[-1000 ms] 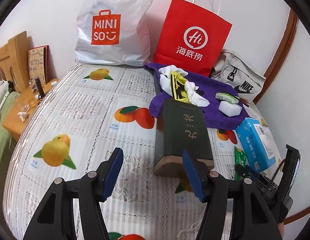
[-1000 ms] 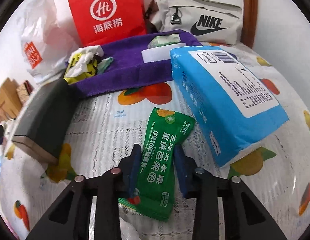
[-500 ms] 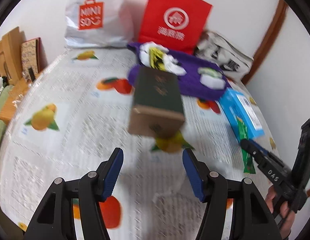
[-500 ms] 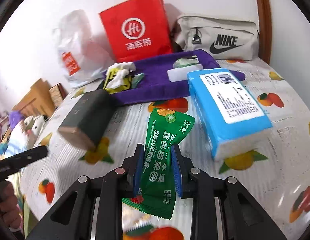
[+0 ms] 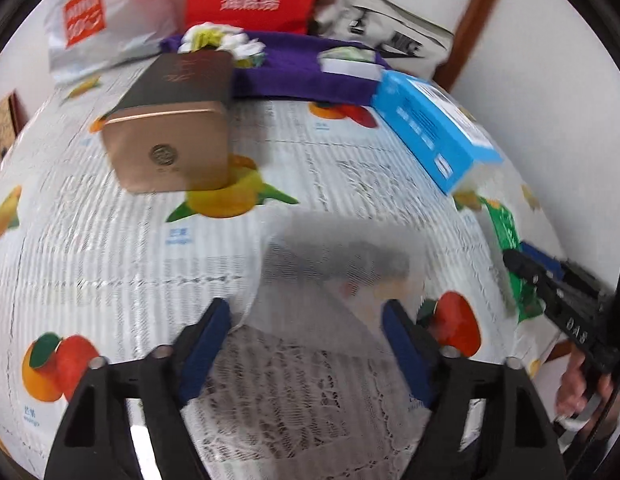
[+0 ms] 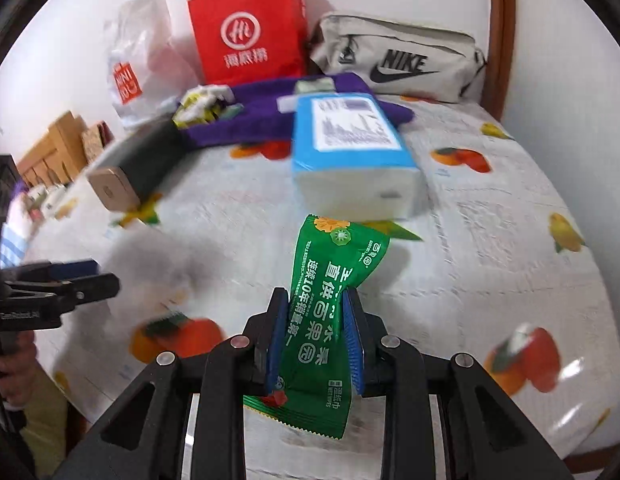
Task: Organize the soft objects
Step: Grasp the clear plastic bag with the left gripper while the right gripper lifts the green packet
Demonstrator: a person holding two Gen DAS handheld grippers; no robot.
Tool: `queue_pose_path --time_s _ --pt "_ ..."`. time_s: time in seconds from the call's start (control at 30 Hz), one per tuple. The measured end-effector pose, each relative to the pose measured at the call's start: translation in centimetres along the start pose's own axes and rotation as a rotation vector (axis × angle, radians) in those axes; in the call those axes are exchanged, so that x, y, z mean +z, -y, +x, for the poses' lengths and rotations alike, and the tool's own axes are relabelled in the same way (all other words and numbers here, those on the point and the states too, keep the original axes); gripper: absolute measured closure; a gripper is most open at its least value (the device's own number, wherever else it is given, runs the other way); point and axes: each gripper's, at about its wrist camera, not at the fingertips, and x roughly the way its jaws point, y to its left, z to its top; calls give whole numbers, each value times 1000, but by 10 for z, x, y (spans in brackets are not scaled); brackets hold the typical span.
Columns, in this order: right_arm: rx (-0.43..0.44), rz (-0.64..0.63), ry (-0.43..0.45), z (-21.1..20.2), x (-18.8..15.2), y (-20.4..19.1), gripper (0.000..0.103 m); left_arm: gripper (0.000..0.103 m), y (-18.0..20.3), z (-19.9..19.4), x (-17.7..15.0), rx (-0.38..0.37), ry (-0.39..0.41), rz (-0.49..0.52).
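Two fingers pinching glossy green wipes packet; left fingers spread, freshly widened, empty.

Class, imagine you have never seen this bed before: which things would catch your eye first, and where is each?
First, the green wet-wipes packet, pinched upright in the right claw just above the fruit-print bedspread. Beyond it lies the blue tissue pack, with the red paper bag standing against the wall. To the left lies a dark box, its gold end facing the open left claw.
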Motion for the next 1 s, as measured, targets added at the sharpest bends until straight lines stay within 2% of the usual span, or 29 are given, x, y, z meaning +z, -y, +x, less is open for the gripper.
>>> queue_pose_path --time_s 0.17,0.27,0.33,0.4,0.5,0.53,0.57,0.63,0.73,1.0 --pt "0 5 -41 14 -7 9 73 17 22 8 -8 112 -2 122" --pt "-9 -3 -35 16 -9 7 66 17 20 7 -5 129 2 110" --pt "-5 2 -33 18 -11 6 50 20 21 8 -6 153 12 116" --pt "-8 8 -24 19 -12 5 47 23 21 7 -7 165 15 111" --pt "-11 0 0 19 -13 3 50 46 18 5 -5 170 28 90" --pt "-11 2 9 19 -14 3 59 54 17 4 -5 169 31 91" --pt "-6 1 15 19 -13 3 64 58 17 3 -5 169 35 97" --pt "-6 -6 18 18 -13 3 68 75 15 2 -6 160 43 107" --pt "1 -20 19 17 -13 0 74 92 13 -1 -8 125 44 101" --pt "30 17 28 5 -11 5 77 96 4 -22 -10 78 83 63"
